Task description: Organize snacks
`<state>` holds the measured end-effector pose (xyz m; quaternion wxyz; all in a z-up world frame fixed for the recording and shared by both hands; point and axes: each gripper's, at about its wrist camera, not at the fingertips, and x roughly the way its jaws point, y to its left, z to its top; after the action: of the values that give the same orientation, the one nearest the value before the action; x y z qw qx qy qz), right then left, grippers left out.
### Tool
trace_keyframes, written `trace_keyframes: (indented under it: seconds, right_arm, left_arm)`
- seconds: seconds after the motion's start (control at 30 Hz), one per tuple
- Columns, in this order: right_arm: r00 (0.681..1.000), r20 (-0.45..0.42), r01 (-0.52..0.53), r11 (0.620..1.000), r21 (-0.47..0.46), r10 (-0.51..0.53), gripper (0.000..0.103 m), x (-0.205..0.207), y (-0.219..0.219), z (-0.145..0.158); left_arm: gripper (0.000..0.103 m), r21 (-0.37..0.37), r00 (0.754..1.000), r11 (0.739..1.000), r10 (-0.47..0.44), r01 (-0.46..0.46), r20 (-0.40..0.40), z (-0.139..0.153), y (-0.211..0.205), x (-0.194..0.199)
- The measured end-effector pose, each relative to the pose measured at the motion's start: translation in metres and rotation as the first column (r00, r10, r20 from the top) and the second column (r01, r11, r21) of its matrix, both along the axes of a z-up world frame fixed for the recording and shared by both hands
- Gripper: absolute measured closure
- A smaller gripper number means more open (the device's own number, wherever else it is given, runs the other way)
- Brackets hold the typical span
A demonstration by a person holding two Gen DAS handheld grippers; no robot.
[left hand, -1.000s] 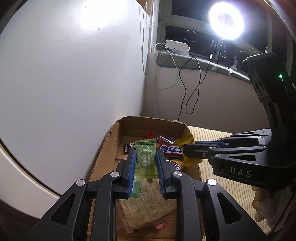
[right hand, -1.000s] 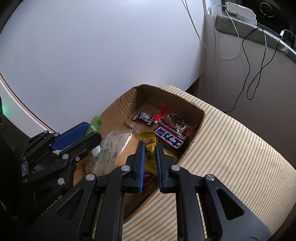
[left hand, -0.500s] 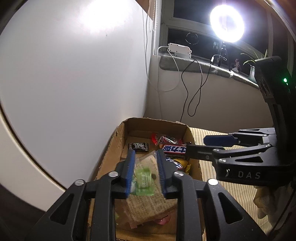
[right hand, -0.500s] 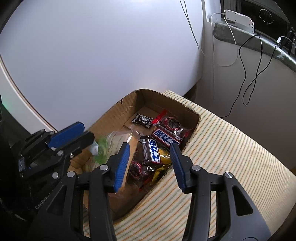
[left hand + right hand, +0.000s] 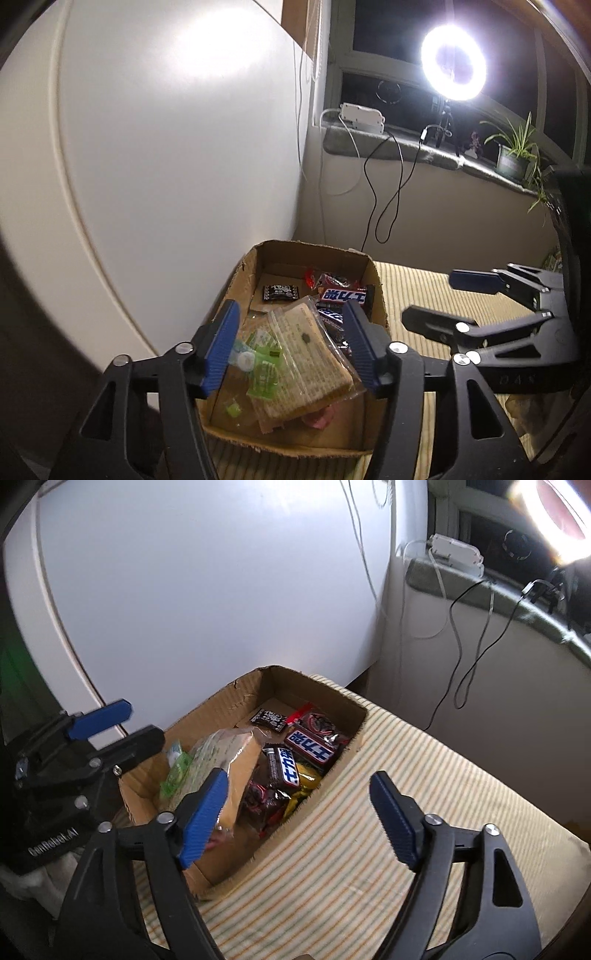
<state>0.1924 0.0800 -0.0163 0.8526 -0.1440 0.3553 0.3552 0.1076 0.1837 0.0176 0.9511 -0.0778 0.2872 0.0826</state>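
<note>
A cardboard box (image 5: 376,295) (image 5: 334,698) stands on a striped cloth and holds several snacks. Inside lie a clear cracker bag (image 5: 306,358) (image 5: 229,753), a green candy packet (image 5: 264,369) (image 5: 176,771), Snickers bars (image 5: 343,295) (image 5: 310,747), a yellow packet (image 5: 308,775) and a small black packet (image 5: 280,292) (image 5: 269,718). My left gripper (image 5: 291,343) is open and empty above the box's near end. My right gripper (image 5: 299,812) is open and empty above the box's right rim. Each gripper shows in the other's view, the right one (image 5: 439,299) and the left one (image 5: 142,723).
A white curved panel (image 5: 166,147) rises right behind the box on the left. The striped cloth (image 5: 388,775) spreads to the right of the box. A windowsill with a white power strip (image 5: 362,114), hanging cables, a bright ring light (image 5: 453,62) and a potted plant (image 5: 513,155) lies behind.
My left gripper opened and the green candy packet dropped into the box. My right gripper opened and let the yellow packet fall in. Both grippers have pulled back and up.
</note>
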Motion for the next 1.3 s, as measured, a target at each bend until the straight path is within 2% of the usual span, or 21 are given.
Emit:
trace_keyframes:
  seconds: [0.17, 0.23, 0.3, 0.4, 0.5, 0.6, 0.83, 1.3]
  right_arm:
    - [0.995, 0.097, 0.030, 0.999, 0.013, -0.031, 0.012, -0.025, -0.015, 0.008]
    - [0.992, 0.114, 0.046, 0.998, 0.031, -0.049, 0.012, -0.033, -0.022, 0.011]
    - [0.990, 0.119, 0.066, 0.996, 0.065, -0.074, 0.010, -0.040, -0.032, 0.016]
    - [0.988, 0.116, 0.087, 0.992, 0.096, -0.098, 0.006, -0.049, -0.045, 0.021]
    - [0.978, 0.157, 0.122, 0.986, 0.111, -0.139, 0.000, -0.063, -0.059, 0.024]
    - [0.966, 0.190, 0.154, 0.982, 0.110, -0.173, 0.000, -0.074, -0.069, 0.025]
    - [0.960, 0.214, 0.164, 0.982, 0.093, -0.181, 0.000, -0.087, -0.080, 0.023]
    - [0.961, 0.196, 0.179, 0.978, 0.106, -0.197, 0.000, -0.092, -0.096, 0.018]
  left_arm:
    - [0.032, 0.017, 0.999, 1.000, 0.018, -0.019, 0.033, 0.008, -0.010, -0.018]
    - [0.030, 0.028, 0.999, 0.999, 0.031, -0.032, 0.044, 0.010, -0.015, -0.025]
    - [0.022, 0.035, 0.997, 0.998, 0.049, -0.051, 0.053, 0.012, -0.020, -0.033]
    - [0.022, 0.041, 0.995, 0.996, 0.070, -0.073, 0.066, 0.014, -0.026, -0.043]
    - [0.022, 0.051, 0.993, 0.994, 0.089, -0.093, 0.076, 0.014, -0.031, -0.052]
    - [0.022, 0.047, 0.992, 0.994, 0.099, -0.103, 0.079, 0.012, -0.035, -0.059]
    - [0.022, 0.056, 0.993, 0.993, 0.100, -0.104, 0.068, 0.007, -0.042, -0.063]
    - [0.022, 0.068, 0.993, 0.993, 0.089, -0.094, 0.072, 0.006, -0.054, -0.066]
